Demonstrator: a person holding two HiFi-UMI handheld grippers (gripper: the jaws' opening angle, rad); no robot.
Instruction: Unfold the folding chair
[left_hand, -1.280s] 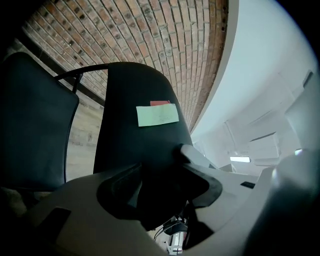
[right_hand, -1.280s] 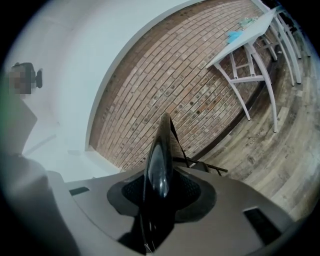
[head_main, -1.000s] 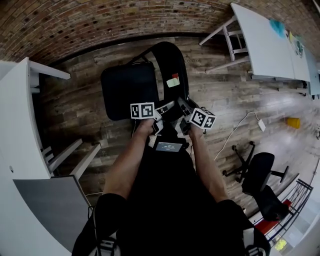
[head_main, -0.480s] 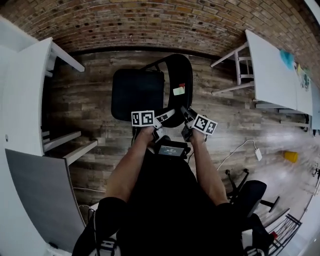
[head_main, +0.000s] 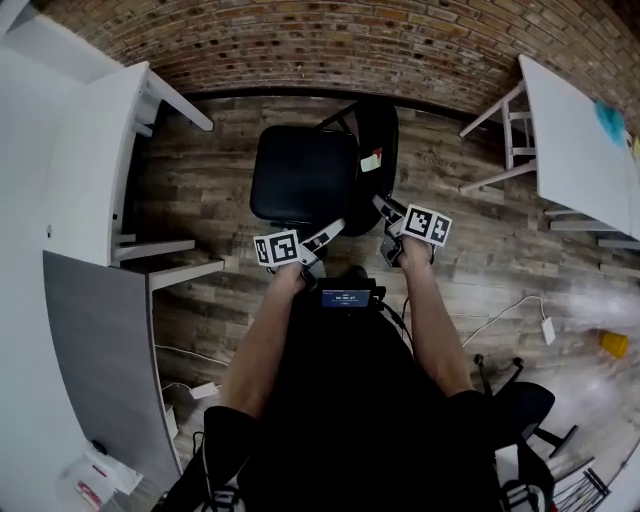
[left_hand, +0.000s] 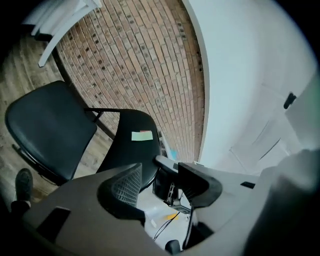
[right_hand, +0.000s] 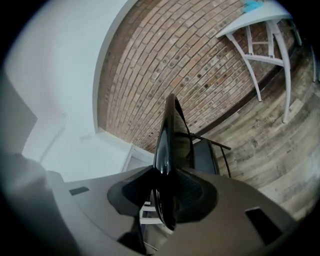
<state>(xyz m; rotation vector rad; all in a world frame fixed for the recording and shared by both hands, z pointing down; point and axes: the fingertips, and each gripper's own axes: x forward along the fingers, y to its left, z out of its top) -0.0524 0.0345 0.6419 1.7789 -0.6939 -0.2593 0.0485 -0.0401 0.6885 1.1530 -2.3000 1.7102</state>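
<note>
Pinching the chair backrest (right_hand: 169, 132) is the right hand-held gripper (right_hand: 167, 197); the left hand-held gripper (left_hand: 159, 181) stands spread, empty.

I see a wooden plank floor (head_main: 215, 205) running up to a brick wall (head_main: 300, 45). The folding chair (head_main: 305, 175) stands on it with its seat down, between a white desk (head_main: 95, 170) on the left and a white table (head_main: 575, 130) on the right, each on its own legs. Further right I make out a loose cable ending in a white plug (head_main: 548, 330), a small yellow object (head_main: 613, 344) beyond it and a black office chair (head_main: 525, 400) on its star base, while near the desk another white plug (head_main: 203, 390) lies on its cord.
</note>
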